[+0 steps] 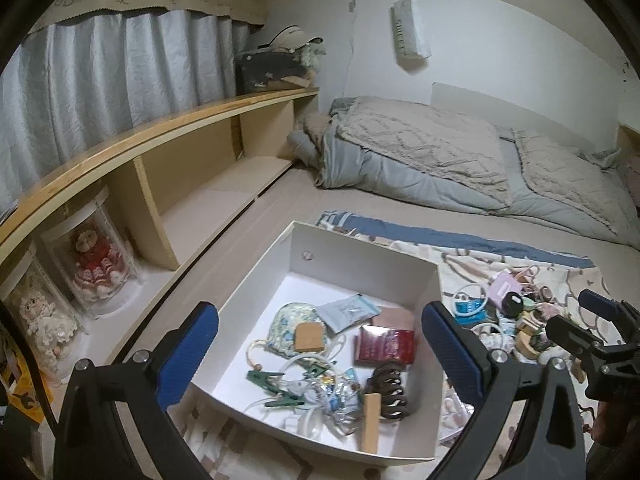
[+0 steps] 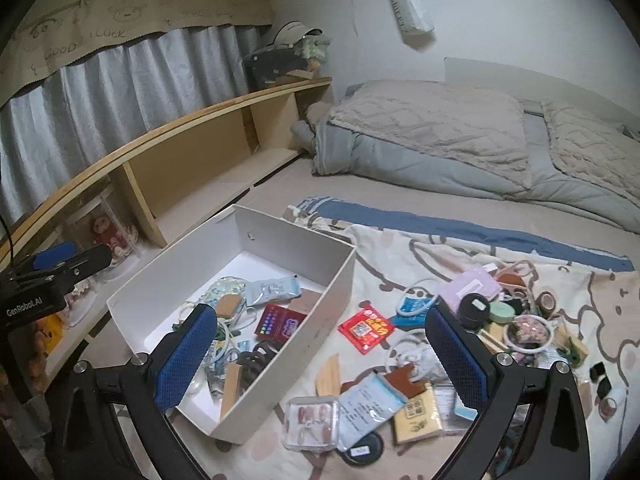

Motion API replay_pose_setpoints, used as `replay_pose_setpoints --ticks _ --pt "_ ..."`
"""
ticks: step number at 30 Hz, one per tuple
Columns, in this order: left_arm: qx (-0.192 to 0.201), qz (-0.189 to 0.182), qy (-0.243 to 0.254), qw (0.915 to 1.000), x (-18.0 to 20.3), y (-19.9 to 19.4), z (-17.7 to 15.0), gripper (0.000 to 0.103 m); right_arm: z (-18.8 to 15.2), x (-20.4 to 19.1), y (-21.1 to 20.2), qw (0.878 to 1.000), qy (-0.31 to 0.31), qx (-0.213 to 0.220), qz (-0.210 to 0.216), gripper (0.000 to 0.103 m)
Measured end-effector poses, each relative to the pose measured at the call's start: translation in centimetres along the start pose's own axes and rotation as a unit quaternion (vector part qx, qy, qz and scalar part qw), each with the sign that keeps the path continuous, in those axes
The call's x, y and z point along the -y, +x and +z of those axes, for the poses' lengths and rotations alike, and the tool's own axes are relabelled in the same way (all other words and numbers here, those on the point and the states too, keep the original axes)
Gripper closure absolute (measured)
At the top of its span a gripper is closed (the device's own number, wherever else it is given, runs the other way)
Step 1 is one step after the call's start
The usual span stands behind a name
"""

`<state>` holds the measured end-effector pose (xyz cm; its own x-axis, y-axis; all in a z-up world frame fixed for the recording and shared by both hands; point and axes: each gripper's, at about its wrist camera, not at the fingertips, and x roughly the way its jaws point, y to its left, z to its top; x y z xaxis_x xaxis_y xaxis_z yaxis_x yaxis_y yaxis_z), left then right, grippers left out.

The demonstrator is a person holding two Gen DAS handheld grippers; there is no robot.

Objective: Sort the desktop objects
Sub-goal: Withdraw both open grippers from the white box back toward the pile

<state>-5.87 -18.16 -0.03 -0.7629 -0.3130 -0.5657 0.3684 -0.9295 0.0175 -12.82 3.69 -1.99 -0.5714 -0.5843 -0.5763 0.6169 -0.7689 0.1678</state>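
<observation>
White box (image 2: 320, 312) on the bed's patterned cloth (image 2: 400, 256), toward the shelf-side edge of the bed, already part filled: green clips (image 1: 280, 390), a dark claw hair clip (image 1: 390, 390), a red packet (image 1: 386, 346), a folded mask (image 1: 290, 330). All light; thin card walls, likely to flex if pinched at one side.

Left tool (image 1: 320, 356) over the box, blue pads wide apart, nothing between them.

Right of the box, loose on the cloth: a red sachet (image 2: 366, 330), flat and slippery, best nipped at an edge; a clear nail case (image 2: 312, 420), rigid but brittle, to be taken across its short sides; a wooden strip (image 2: 329, 376), stiff, easy at mid-length.

Right tool (image 2: 322, 356) wide open too, holding nothing, hanging above this scatter.

Farther right, tape rolls (image 2: 548, 300) and a round green tin (image 2: 502, 312): small, hard, prone to rolling, safest gripped across the rim.
</observation>
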Motion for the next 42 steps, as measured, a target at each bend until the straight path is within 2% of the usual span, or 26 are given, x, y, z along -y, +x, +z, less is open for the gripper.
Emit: replay_pose_setpoints --ticks 9,33,37,42 --pt "0.016 -0.03 0.021 0.9992 2.9 -1.0 0.4 0.001 0.3 2.4 -3.4 0.999 -0.018 0.028 -0.028 0.0" --pt "0.032 -0.107 0.041 0.9929 9.9 -1.7 0.7 0.001 -1.7 11.2 -10.9 0.991 0.024 0.077 -0.111 0.0" --pt "0.035 -0.111 0.05 0.9919 10.8 -1.7 0.5 0.001 -1.9 12.1 -11.2 0.986 0.037 0.072 -0.144 0.0" --pt "0.023 -0.124 0.048 0.9909 12.0 -1.2 0.4 0.001 -2.8 13.3 -11.5 0.989 0.047 0.074 -0.117 0.0"
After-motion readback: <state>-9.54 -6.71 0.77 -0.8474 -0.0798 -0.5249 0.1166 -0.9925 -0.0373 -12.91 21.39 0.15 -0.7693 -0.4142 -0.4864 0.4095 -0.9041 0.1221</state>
